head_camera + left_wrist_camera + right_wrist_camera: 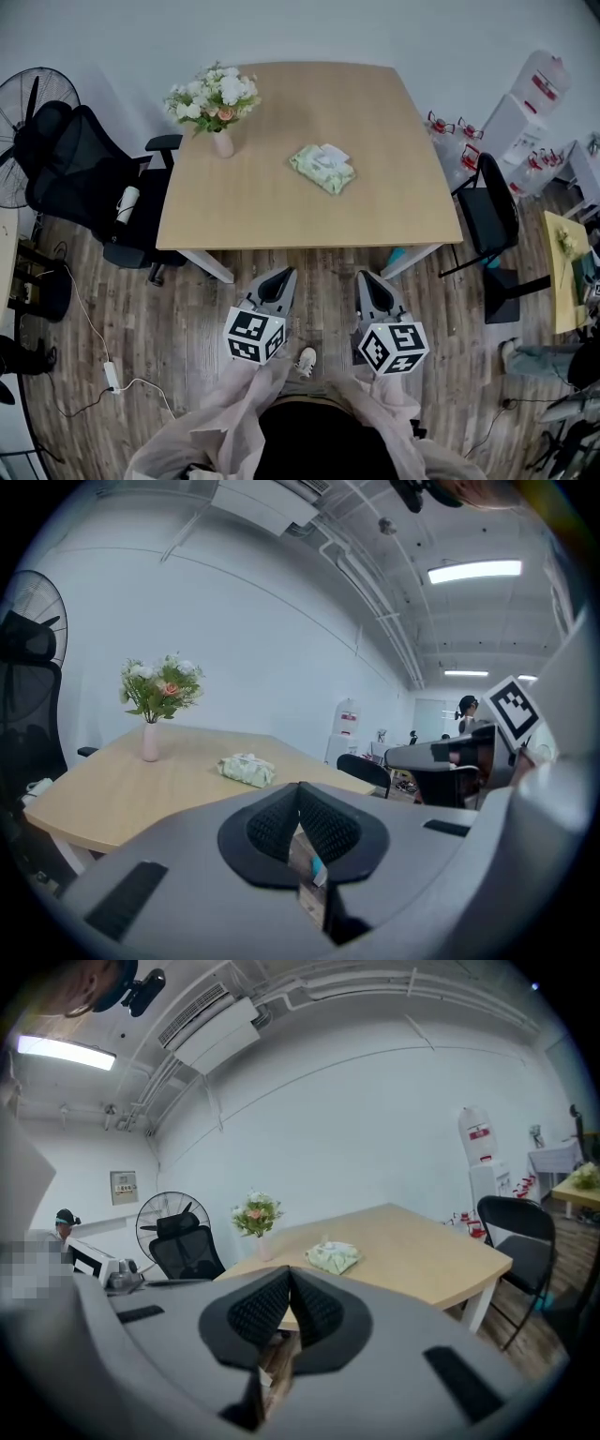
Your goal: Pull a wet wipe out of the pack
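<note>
Black office chair [84,178] off to the left, clear of the work. Pink vase of flowers [221,141] next, parked near the far left corner of the wooden table [281,216], out of harm's way. Left gripper [281,276] short of the near edge, jaws pressed together on nothing. Green wipes pack [323,169] further in, flat near the table's middle, well apart from both tools, pale top seemingly up for an easy pinch. Right gripper [367,279] alongside, likewise closed and empty. Likely only the approach; jaws to be parted before any grab.
</note>
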